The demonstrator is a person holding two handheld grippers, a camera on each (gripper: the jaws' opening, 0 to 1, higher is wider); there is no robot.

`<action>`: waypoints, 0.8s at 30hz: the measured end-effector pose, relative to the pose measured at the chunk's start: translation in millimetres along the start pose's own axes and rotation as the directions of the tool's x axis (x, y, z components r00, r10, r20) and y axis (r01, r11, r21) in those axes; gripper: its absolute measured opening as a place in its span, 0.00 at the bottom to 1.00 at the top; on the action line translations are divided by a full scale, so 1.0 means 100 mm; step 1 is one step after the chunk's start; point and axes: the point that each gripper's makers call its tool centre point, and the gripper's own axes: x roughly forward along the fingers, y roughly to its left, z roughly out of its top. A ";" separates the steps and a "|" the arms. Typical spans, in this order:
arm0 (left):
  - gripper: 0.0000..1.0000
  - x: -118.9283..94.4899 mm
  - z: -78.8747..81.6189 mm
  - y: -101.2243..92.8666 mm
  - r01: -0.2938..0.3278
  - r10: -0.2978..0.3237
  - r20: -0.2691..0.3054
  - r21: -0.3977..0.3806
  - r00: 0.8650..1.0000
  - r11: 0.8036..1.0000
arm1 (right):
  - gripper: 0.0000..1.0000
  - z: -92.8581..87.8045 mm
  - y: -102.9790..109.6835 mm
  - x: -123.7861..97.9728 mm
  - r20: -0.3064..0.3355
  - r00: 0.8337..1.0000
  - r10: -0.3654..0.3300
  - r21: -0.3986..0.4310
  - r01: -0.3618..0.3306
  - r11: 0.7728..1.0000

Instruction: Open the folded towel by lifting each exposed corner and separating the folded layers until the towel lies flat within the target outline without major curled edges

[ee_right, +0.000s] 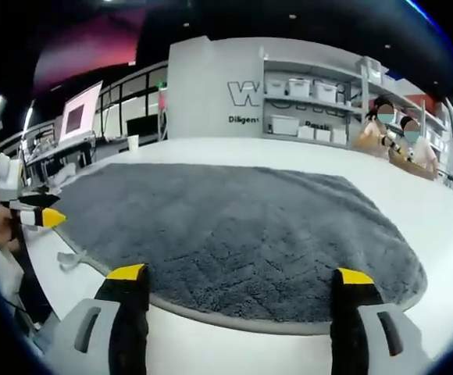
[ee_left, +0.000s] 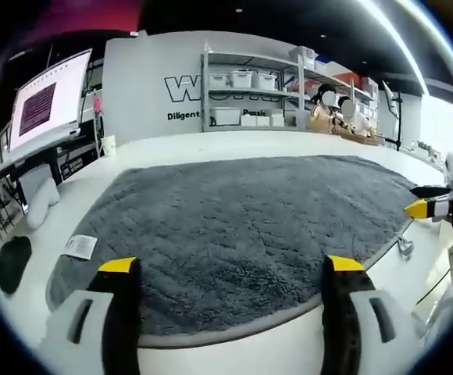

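A grey fluffy towel (ee_left: 234, 226) lies spread flat on the white table (ee_left: 172, 148), with a white label (ee_left: 80, 247) at its left corner. My left gripper (ee_left: 233, 269) is open, its yellow-tipped jaws hanging just above the towel's near edge with nothing between them. The right gripper's yellow tip (ee_left: 426, 208) enters that view from the right, beside the towel's right edge. In the right gripper view the same towel (ee_right: 242, 226) stretches ahead. My right gripper (ee_right: 242, 277) is open over its near edge. The left gripper's tip (ee_right: 43, 219) shows at the left.
A screen (ee_left: 51, 101) stands at the back left. White shelves with boxes (ee_left: 246, 94) line the far wall, and two people (ee_right: 394, 129) sit at the table's far right. A dark object (ee_left: 12, 262) lies left of the table.
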 end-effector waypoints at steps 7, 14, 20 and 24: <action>0.99 -0.04 0.09 -0.02 0.035 -0.035 -0.003 0.033 0.999 0.999 | 0.99 0.02 0.01 -0.02 -0.041 0.999 0.017 -0.014 -0.018 1.000; 0.99 -0.12 0.36 0.02 0.102 -0.100 0.070 -0.018 0.992 0.995 | 0.99 0.23 -0.15 -0.11 0.001 1.000 0.026 -0.007 -0.026 1.000; 0.99 -0.19 0.45 0.14 0.104 -0.101 0.098 -0.026 0.990 0.994 | 0.99 0.54 -0.53 -0.13 0.054 0.998 0.012 -0.041 -0.010 0.999; 0.99 -0.24 0.41 0.20 0.086 -0.083 0.094 -0.030 0.992 0.996 | 0.93 0.81 -0.82 -0.06 0.087 0.996 0.007 -0.115 0.003 0.993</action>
